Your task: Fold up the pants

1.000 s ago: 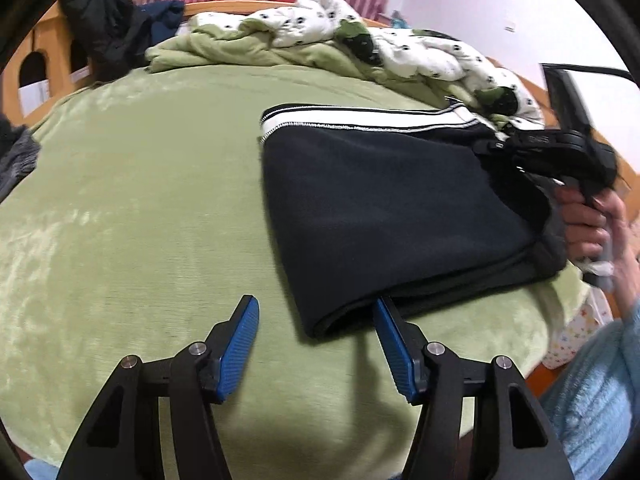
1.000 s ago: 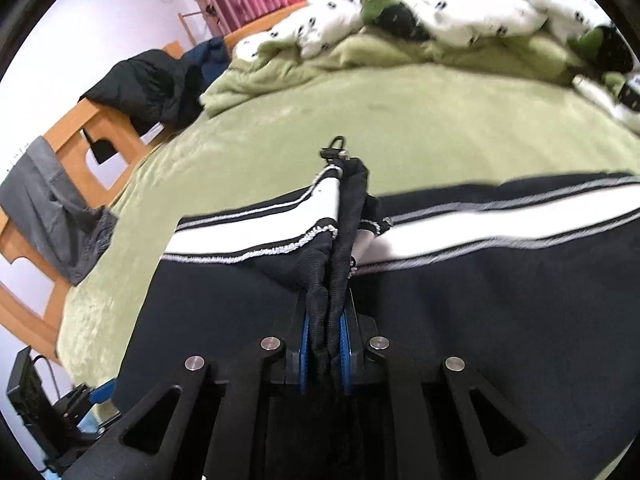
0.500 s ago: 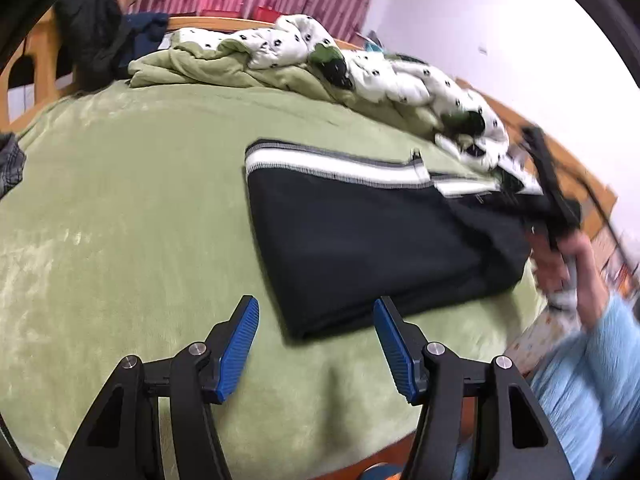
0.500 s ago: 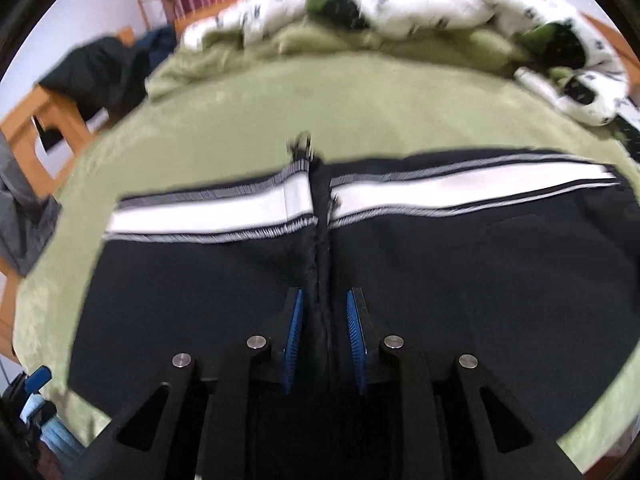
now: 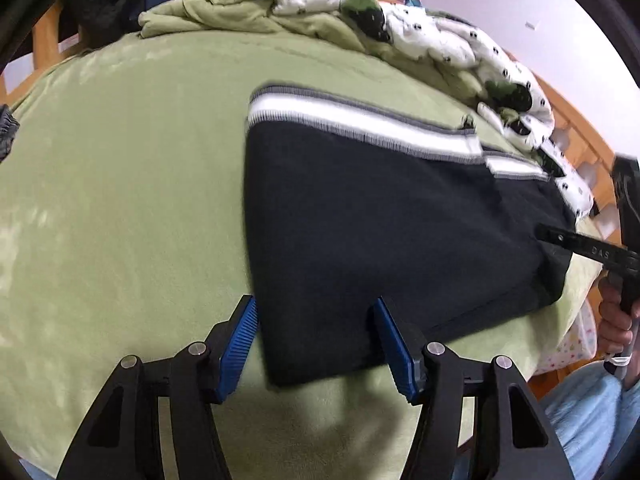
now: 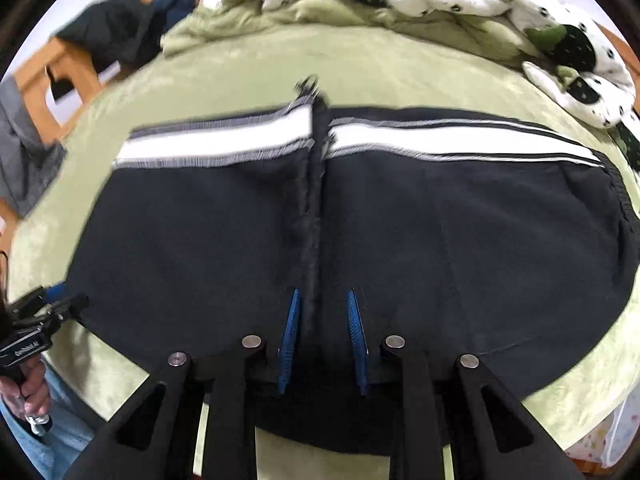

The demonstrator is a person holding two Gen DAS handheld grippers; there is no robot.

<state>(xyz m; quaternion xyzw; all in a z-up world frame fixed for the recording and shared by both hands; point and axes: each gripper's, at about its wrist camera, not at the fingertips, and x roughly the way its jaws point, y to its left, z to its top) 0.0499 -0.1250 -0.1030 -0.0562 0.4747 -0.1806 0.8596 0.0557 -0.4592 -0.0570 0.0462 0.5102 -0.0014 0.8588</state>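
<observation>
Right gripper [image 6: 322,340] released pants [image 6: 440,240], parted astride ridge, left gripper [image 5: 316,344] wide at corner

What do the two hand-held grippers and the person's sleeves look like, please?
Both the left hand-held gripper and the right hand-held gripper have black angular frames with triangular cut-outs, silver rivets and ribbed blue pads. The body carries white lettering; the sleeve is light blue.
</observation>
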